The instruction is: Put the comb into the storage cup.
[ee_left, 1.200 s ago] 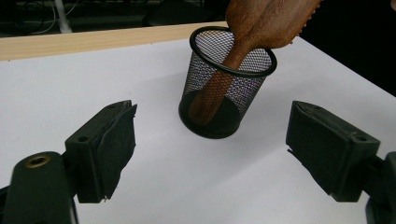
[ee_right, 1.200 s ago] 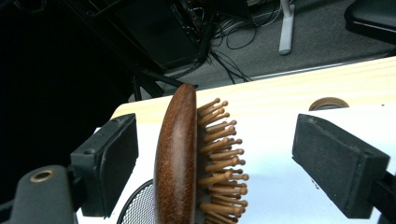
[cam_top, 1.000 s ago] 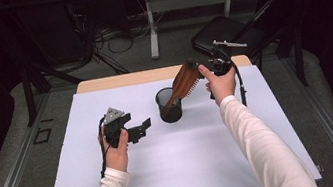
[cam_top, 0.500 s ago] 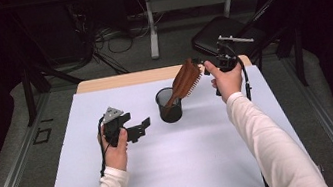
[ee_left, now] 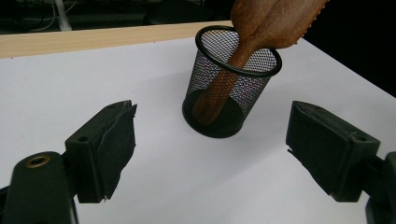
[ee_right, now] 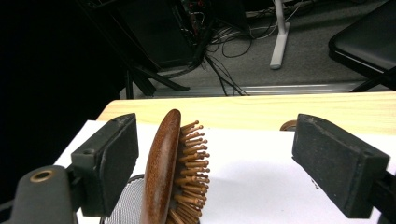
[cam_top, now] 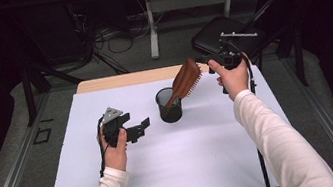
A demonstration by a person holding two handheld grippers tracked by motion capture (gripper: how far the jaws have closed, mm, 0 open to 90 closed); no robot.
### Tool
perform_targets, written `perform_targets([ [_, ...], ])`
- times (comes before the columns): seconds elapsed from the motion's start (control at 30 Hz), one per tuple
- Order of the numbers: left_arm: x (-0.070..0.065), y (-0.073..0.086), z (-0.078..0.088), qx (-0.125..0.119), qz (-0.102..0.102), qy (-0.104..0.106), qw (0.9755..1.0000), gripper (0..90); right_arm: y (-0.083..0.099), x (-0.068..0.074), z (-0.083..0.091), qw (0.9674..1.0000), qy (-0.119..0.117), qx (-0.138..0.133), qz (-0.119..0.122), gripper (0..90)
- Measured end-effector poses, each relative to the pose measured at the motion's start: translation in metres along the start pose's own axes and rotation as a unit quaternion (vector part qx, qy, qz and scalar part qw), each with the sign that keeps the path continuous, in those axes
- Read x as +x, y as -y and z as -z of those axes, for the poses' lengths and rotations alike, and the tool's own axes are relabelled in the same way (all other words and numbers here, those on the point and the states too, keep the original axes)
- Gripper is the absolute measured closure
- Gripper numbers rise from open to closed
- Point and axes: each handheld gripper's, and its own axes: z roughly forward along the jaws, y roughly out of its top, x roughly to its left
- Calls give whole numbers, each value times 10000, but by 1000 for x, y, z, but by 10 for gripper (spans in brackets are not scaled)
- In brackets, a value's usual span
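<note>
The right hand-held gripper [cam_top: 206,60] is raised above the far right part of the desk [cam_top: 187,171], just beside the head of the wooden hairbrush [cam_top: 185,80]; in the right gripper view [ee_right: 215,158] its jaws stand wide apart, the brush head stands between them close to the left pad, bristles facing the right one, and neither pad presses on it; it grips nothing. The hairbrush stands handle-down in the black mesh cup [cam_top: 170,105], leaning toward the right hand-held gripper, its head well above the rim; in the left gripper view the handle [ee_left: 219,88] runs down through the cup [ee_left: 231,88] to the bottom, resting against the rim. The mesh cup stands upright on the white sheet near the middle of the desk, a little toward the far edge. The left hand-held gripper [cam_top: 142,127] is held low over the sheet to the left of the cup, pointing at it; its jaws [ee_left: 210,154] are spread wide with bare sheet between them and nothing held; the cup lies ahead of them, apart from both pads. A strip of bare wood [cam_top: 122,80] shows along the far edge of the desk; a black chair [cam_top: 219,39] stands on the floor beyond.
</note>
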Motion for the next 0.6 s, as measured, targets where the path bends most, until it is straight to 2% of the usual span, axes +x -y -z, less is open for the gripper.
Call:
perform_targets([
  [0.3,1,0,0,4,15,-18,10000,158,-1,-2,8,9995,29,251,180,144],
  [0.6,1,0,0,32,13,-29,10000,158,0,-9,9,9972,237,554,443,144],
])
